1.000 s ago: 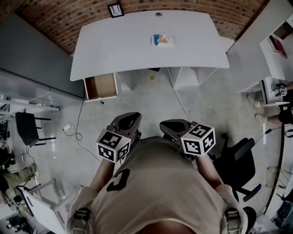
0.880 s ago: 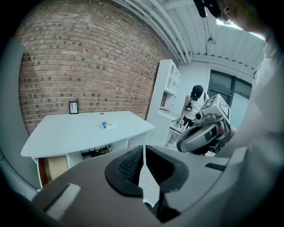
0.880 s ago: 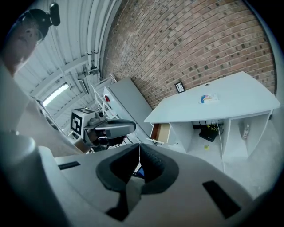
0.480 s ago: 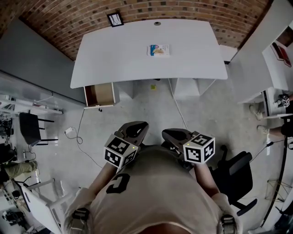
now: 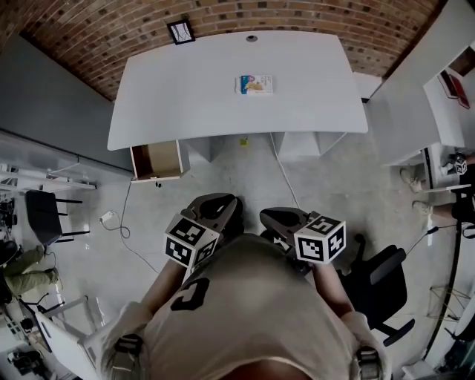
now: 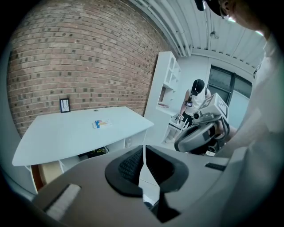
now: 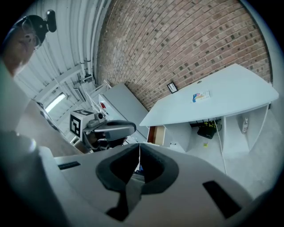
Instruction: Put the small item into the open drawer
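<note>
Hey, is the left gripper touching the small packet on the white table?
Apart. In the head view the left gripper sits by the person's body, with bare floor between it and the small packet.

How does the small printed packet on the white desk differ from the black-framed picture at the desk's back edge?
The small printed packet lies flat near the middle of the white desk; the black-framed picture stands upright at its back left corner, by the brick wall. The packet is pale with blue and orange print; the picture is white inside a dark frame. Both are small and rectangular.
</note>
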`<act>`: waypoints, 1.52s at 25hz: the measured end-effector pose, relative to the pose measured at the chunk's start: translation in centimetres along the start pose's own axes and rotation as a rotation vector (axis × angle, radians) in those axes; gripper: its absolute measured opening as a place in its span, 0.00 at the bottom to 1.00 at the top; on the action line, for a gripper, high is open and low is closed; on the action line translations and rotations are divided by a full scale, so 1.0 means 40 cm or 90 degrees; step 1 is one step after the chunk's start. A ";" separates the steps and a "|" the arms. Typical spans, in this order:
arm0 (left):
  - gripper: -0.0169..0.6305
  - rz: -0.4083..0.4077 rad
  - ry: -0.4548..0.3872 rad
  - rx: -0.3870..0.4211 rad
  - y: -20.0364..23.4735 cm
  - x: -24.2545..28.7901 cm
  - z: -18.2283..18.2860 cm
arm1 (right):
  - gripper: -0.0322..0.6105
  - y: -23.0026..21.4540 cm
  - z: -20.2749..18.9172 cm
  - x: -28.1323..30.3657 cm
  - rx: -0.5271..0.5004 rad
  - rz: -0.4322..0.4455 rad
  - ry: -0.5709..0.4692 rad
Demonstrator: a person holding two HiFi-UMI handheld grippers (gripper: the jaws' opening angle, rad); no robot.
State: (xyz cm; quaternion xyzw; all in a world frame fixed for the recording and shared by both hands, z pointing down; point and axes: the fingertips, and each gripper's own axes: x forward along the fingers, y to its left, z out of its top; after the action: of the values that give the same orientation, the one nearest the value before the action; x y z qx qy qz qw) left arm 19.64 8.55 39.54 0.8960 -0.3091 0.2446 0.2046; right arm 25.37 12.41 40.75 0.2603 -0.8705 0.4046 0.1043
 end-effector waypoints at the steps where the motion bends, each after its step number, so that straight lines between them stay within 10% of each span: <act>1: 0.05 -0.008 -0.005 0.005 0.021 0.003 0.011 | 0.06 -0.004 0.018 0.011 -0.002 -0.013 -0.004; 13: 0.05 -0.075 -0.030 -0.014 0.252 0.025 0.096 | 0.06 -0.029 0.142 0.132 -0.010 -0.117 0.017; 27: 0.05 0.006 -0.114 -0.105 0.625 -0.095 0.084 | 0.06 0.007 0.245 0.367 -0.073 -0.129 0.086; 38: 0.05 -0.003 -0.116 -0.115 0.662 -0.099 0.071 | 0.06 0.032 0.261 0.442 -0.116 -0.118 0.124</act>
State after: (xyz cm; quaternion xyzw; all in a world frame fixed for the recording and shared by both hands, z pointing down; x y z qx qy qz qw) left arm 0.46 -10.34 40.73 0.8930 -0.3452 0.1326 0.2564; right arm 10.09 -1.32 40.06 0.2882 -0.8618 0.3356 0.2483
